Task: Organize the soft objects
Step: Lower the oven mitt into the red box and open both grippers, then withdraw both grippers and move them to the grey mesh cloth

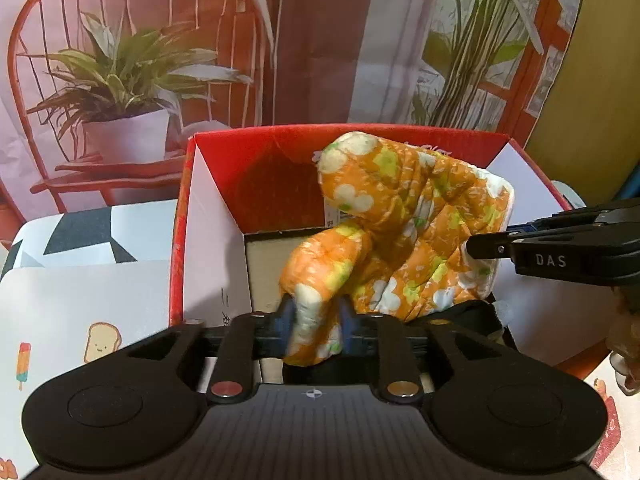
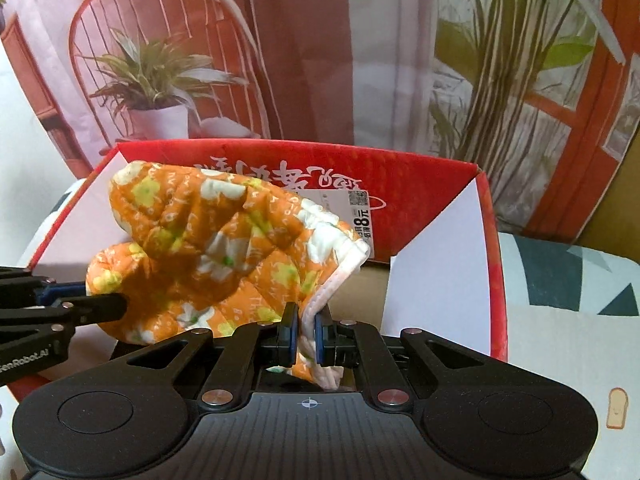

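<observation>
An orange quilted oven mitt with white and yellow flowers (image 1: pixel 404 232) hangs over the open red cardboard box (image 1: pixel 178 240). My left gripper (image 1: pixel 316 326) is shut on the mitt's thumb. My right gripper (image 2: pixel 306 330) is shut on the mitt's white-trimmed cuff (image 2: pixel 340 276). The mitt (image 2: pixel 224 252) stretches between the two grippers above the box (image 2: pixel 494 280). The right gripper also shows in the left wrist view (image 1: pixel 476 246) at the right, and the left gripper shows in the right wrist view (image 2: pixel 116 304) at the left.
The box has white inner side walls and a brown cardboard floor (image 1: pixel 268 272). A dark item (image 1: pixel 468 316) lies inside it under the mitt. The table has a patterned cloth (image 1: pixel 80 312). A printed backdrop (image 1: pixel 312 40) with a chair and plants stands behind.
</observation>
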A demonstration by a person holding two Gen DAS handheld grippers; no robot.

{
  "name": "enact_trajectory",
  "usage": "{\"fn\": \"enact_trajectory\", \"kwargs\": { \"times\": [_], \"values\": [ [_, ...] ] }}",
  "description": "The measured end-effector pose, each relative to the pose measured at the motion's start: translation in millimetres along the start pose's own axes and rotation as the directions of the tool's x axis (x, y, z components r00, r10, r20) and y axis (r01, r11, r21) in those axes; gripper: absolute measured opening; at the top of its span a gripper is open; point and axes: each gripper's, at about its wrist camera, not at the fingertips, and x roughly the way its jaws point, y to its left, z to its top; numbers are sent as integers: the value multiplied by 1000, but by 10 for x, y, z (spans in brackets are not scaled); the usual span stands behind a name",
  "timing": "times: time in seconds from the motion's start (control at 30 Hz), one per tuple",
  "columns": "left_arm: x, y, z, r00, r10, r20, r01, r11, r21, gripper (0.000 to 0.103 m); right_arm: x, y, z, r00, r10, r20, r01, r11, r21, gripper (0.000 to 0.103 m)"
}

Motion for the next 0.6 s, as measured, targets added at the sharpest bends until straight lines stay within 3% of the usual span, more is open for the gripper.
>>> {"fn": "enact_trajectory", "kwargs": {
  "times": [0.07,0.1,0.17,0.3,0.43,0.5,0.6],
  "values": [
    [-39,-22,2,1000,-14,13,14,1000,6,46,-25,3,2,999,-35,22,35,999,5,15],
    [-57,-43,7,1000,-7,20,7,1000,11,58,-47,-5,1,998,-49,41,49,999,8,21],
    [-108,-75,10,999,1,45,-2,1000,19,64,-108,1,-10,995,-65,73,64,998,12,25],
    [-254,-97,25,997,-18,75,17,1000,17,64,-257,1,-17,989,-82,127,82,997,4,35],
    [-461,-124,3,992,-18,122,14,999,31,67,-457,37,-60,982,-68,175,73,997,-24,37],
    [-569,-126,-23,990,-18,139,14,999,30,68,-567,55,-114,979,-51,197,58,998,-30,47],
    [-732,-139,-101,987,-20,159,17,1000,20,69,-732,94,-217,974,-30,223,39,999,-35,53]
  ]
}}
